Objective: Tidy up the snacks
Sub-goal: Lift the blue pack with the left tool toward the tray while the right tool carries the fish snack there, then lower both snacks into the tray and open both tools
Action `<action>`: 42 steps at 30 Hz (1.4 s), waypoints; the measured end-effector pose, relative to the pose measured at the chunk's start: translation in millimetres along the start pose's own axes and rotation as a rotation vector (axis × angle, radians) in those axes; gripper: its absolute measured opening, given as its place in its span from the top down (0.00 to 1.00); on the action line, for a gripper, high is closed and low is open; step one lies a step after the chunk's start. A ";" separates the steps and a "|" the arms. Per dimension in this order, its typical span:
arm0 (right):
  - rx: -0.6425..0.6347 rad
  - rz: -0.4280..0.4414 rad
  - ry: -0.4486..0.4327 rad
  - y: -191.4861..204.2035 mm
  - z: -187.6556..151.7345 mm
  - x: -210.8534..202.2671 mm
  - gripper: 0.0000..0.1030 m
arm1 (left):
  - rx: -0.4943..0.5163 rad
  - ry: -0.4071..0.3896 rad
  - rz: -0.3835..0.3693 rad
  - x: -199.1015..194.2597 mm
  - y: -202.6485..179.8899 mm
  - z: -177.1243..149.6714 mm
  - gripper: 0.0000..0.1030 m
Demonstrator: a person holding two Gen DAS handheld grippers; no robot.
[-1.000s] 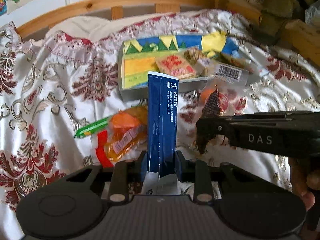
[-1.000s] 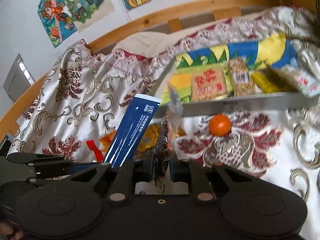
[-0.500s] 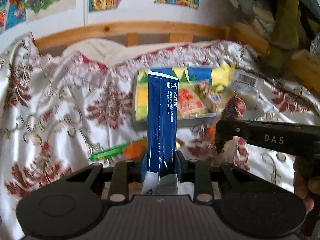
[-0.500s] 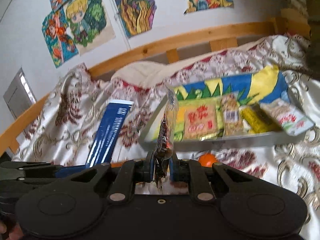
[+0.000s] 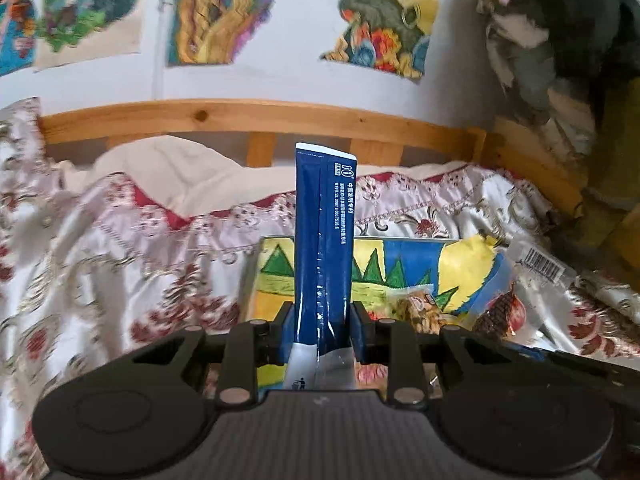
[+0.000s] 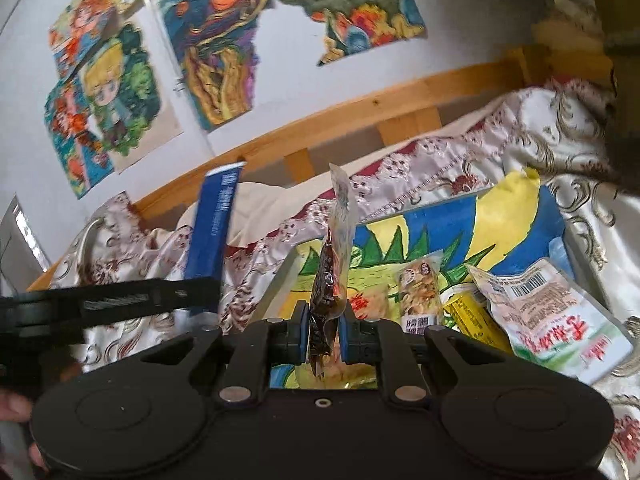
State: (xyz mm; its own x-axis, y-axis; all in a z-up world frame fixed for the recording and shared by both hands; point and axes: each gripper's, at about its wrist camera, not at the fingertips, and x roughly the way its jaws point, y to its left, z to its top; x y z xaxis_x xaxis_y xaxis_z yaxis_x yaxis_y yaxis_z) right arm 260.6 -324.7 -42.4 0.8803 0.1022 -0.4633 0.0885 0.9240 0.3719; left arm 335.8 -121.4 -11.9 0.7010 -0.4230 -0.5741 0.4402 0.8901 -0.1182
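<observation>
Behind the wooden bed rail [image 5: 256,114], painted pictures fill the wall where, from the left wrist, we saw mostly the patterned satin bedspread [image 5: 100,264] a second ago. Our left gripper [image 5: 322,322] stays clenched on the long dark-blue foil sachet [image 5: 324,240], now standing over the near edge of the shallow tray with a painted landscape bottom [image 5: 420,264].

From the right wrist, our right gripper [image 6: 324,334] still pinches the thin clear-and-brown snack packet [image 6: 330,264] above that tray, beside the white barcoded pouch [image 6: 552,316]. Both snacks look ready to set down.
</observation>
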 end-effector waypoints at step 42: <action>-0.093 -0.062 -0.052 -0.2 25.6 -14.7 0.27 | 0.000 0.089 0.249 19.6 1.2 -3.8 0.05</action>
State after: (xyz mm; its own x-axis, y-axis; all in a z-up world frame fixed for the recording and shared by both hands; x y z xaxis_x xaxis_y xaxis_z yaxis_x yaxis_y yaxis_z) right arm 259.6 -335.8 -15.1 0.8977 0.0264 -0.4398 0.1022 0.9585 0.2661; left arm 347.9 -128.1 -26.3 0.7355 -0.1743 -0.6547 0.2601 0.9649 0.0353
